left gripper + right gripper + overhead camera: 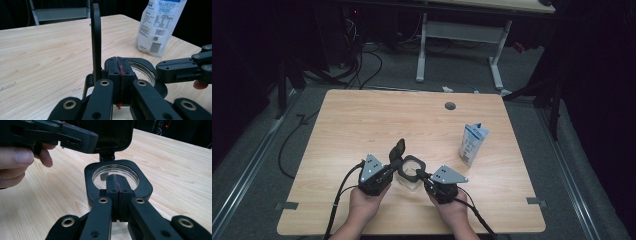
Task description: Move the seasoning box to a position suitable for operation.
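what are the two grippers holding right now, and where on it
Both hold the clear jar with the black square collar. The left gripper pinches the collar's rim by the raised hinged black lid; the right gripper pinches the opposite rim.

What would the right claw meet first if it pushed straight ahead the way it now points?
Probably the raised lid at its hinge, just across the round opening of the container. The right claw already grips the near rim.
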Demonstrator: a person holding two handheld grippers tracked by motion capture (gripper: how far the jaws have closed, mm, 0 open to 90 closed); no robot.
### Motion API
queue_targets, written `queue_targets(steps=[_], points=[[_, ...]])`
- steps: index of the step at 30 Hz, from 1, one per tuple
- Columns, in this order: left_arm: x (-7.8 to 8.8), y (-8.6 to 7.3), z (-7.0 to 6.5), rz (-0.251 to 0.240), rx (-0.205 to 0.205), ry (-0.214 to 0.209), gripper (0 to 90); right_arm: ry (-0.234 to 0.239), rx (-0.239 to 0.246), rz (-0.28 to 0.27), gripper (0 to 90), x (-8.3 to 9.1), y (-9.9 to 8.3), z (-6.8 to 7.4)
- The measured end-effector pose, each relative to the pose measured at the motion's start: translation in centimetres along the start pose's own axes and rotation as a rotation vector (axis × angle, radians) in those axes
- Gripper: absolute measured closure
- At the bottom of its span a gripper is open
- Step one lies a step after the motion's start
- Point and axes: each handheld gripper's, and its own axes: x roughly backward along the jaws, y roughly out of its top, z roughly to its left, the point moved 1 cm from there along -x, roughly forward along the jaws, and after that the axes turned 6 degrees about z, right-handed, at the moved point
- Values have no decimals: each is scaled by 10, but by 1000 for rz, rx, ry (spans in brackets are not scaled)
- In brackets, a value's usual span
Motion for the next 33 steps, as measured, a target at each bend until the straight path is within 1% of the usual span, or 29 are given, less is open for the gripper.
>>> queue_targets(steps=[10, 12, 16, 33], points=[[0, -1, 2, -7, 10, 9, 898, 4, 6, -5, 900, 0, -1, -1], [-1, -1, 3, -8, 19, 3, 899, 7, 7, -5, 900, 0, -1, -1], [-1, -1, 4, -7, 29, 6, 899, 7, 8, -5, 900, 0, -1, -1], [-1, -1, 5, -5, 38, 9, 900, 6, 9, -7, 900, 0, -1, -1]])
